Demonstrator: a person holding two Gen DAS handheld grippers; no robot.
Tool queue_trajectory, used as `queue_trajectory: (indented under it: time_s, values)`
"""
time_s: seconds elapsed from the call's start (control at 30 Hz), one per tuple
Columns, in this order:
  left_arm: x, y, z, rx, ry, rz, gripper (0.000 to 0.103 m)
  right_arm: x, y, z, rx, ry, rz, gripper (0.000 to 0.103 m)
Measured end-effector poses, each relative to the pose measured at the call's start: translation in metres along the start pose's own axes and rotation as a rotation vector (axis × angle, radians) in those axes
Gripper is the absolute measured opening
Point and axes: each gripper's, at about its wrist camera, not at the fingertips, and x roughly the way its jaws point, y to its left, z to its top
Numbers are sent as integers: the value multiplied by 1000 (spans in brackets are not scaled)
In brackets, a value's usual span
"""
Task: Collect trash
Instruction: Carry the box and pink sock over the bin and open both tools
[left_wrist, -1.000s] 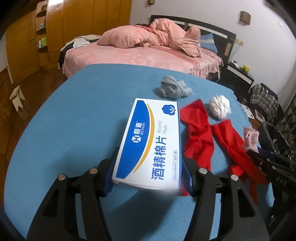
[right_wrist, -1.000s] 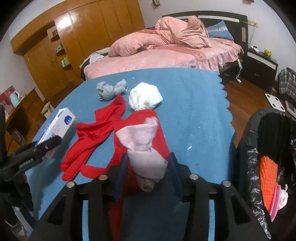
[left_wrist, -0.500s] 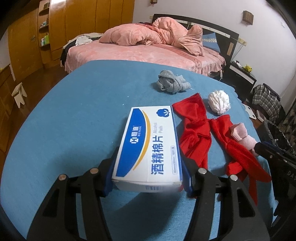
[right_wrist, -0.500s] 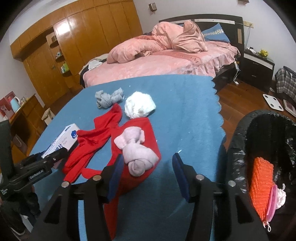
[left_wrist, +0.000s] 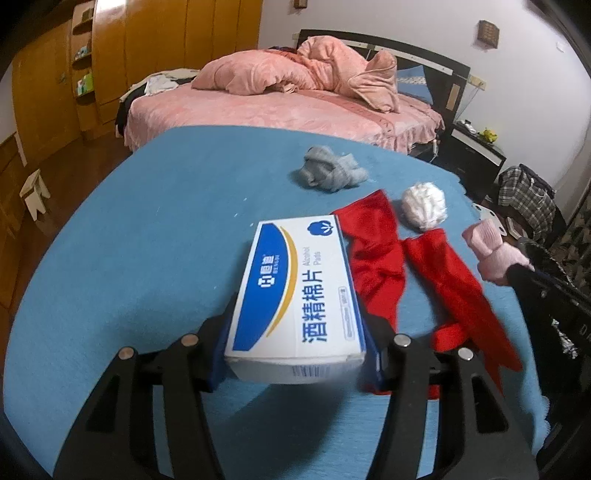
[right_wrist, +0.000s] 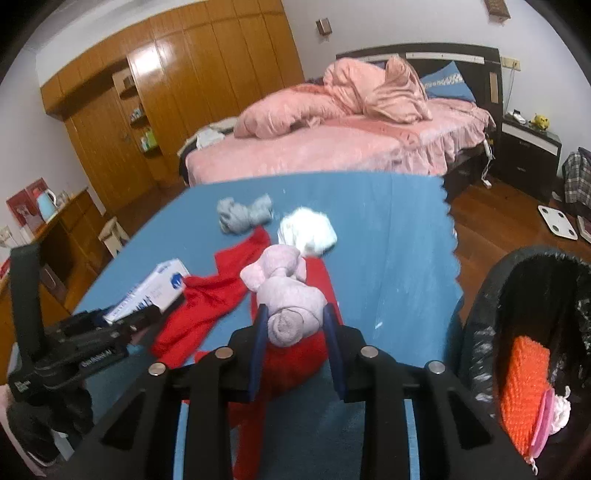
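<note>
Here the left gripper (left_wrist: 295, 347) pinches the near end of a white-and-blue box (left_wrist: 295, 295) between its fingers, the box lying flat on the blue table (left_wrist: 129, 258). The right gripper (right_wrist: 295, 332) clamps a rolled pink sock (right_wrist: 288, 295) over a red cloth (right_wrist: 207, 306). Just beyond that cloth sit a white wad (right_wrist: 308, 230) and a grey sock (right_wrist: 243, 212). At the table's right edge stands a black-lined bin (right_wrist: 480, 314) holding an orange sponge (right_wrist: 524, 387).
</note>
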Motion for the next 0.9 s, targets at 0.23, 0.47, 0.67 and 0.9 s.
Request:
queue_trajectory:
  time_s: [0.23,0.47,0.67,0.9]
  values:
    - [-19,-17,12,9,-30,-33,54,-30,-3,10,9,-68,-4,30]
    - [-38,-47,24,40,-66,-75,54,-62,-16,12,17,-122,-48,30]
    - [-49,-84,32,90,-89,-131,54,-88,-41,12,46,-152,-110,30]
    - [-54,-147,33,186,-110,-218,54,-116,-79,2,91,-170,-199,30]
